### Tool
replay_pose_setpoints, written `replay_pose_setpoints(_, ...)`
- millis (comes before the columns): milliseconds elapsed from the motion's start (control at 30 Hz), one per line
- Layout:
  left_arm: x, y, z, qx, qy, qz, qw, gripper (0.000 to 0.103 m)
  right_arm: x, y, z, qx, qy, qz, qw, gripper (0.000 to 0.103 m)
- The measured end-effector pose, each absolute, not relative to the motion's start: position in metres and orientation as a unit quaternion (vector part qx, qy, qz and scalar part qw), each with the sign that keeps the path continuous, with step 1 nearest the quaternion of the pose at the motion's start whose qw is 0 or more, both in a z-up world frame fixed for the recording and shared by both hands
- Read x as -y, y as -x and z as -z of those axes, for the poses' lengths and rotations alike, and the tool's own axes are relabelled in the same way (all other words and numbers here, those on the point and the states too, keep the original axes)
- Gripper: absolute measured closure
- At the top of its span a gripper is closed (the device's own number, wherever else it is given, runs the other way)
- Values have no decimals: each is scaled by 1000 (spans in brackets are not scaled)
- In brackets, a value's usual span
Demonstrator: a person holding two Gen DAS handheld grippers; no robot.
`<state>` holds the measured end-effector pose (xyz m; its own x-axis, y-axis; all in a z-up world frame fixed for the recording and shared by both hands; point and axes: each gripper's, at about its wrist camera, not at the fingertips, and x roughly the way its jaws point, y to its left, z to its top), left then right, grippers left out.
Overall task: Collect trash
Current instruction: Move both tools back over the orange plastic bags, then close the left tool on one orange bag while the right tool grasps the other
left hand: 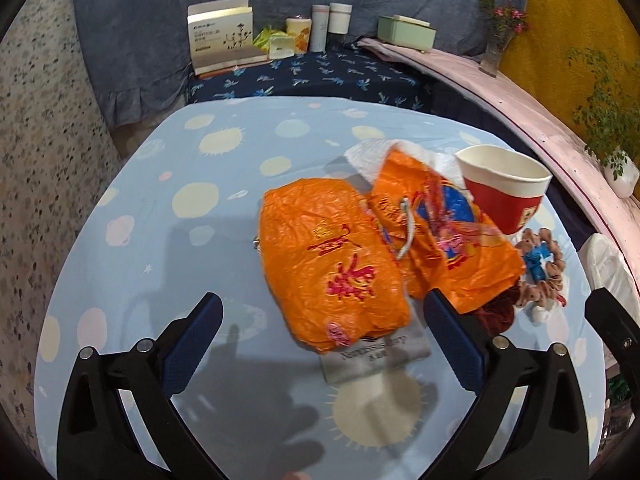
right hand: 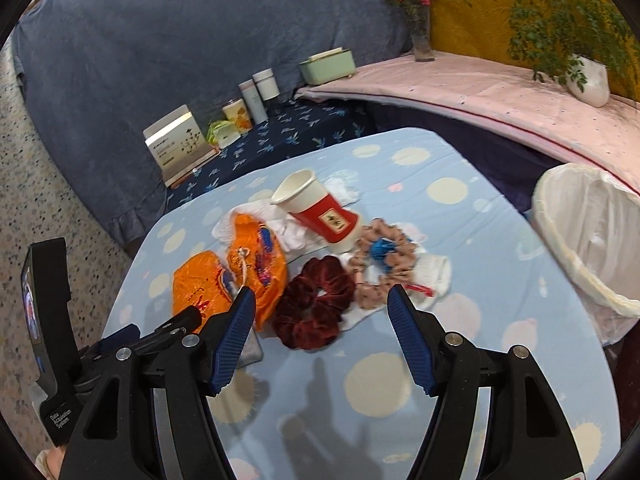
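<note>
**Trash pile dead ahead, both grippers empty**

Trash is all heaped mid-table (right hand: 472, 248) on the spotty blue cloth: two crumpled orange plastic bags (left hand: 334, 268), white tissue (left hand: 372, 160) under them, and a tipped-over red paper cup (right hand: 320, 210) leaning on the pile. The lined bin (right hand: 592, 236) sits just off the table's far right edge, mouth open.

Your left gripper (left hand: 322, 344) has its fingers spread wide, holding nothing, hovering right over the near edge of the bigger orange bag. Your right gripper (right hand: 322, 332) is wide open and empty too, lined up on the dark red scrunchie (right hand: 314, 304).

My take: careful with the right one. The scrunchie, the pink scrunchie (right hand: 380, 260) and the white sock (right hand: 434, 274) probably aren't trash, so I'd steer it to the cup instead, since it's closest to the bin. Pinch the cup across its wall near the rim, gently, or it'll crush and slip.

For the left, come down on a bunched fold of the orange bag, not a flat bit, since thin plastic slides out. There's a grey card (left hand: 380, 354) poking out underneath, so lift slowly in case it drags along.
</note>
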<state>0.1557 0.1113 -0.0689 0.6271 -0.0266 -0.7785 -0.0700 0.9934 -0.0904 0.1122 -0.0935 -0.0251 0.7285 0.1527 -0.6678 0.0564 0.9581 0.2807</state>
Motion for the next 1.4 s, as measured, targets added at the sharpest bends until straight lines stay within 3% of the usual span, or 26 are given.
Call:
replay_pose_setpoints(367, -121, -178, 86, -451, 73, -3, 890, 7, 67, -157, 45, -386, -136, -36, 912, 37)
replay_pose_setpoints(533, -117, -185, 90, -455, 68, 10, 888, 8, 61, -170, 58, -400, -135, -41, 906, 51)
replay_pose_setpoints(600, -114, -185, 90, -454, 58, 15, 889, 13, 60, -173, 62, -405, -138, -47, 903, 60)
replay_pose_setpoints(667, -111, -186, 90, -456, 54, 27, 888, 30, 58, -174, 65, -413, -134, -54, 899, 75)
replay_pose_setpoints(733, -110, -186, 91, -460, 58, 30, 885, 39, 55, -174, 67, -417, -131, -64, 897, 94)
replay_pose_setpoints(800, -111, -185, 89, -459, 59, 33, 886, 51, 54, -171, 66, -416, -131, -69, 897, 97)
replay_pose_setpoints(867, -109, -183, 86, -457, 55, 37, 887, 70, 55, -167, 61, -408, -130, -74, 901, 99)
replay_pose_setpoints(933, -108, -180, 82, -452, 52, 37, 890, 82, 55, -163, 55, -401, -129, -78, 904, 99)
replay_pose_setpoints(1400, -82, -150, 15, -388, 47, 64, 918, 89, 86, -120, -13, -320, -144, -77, 933, 99)
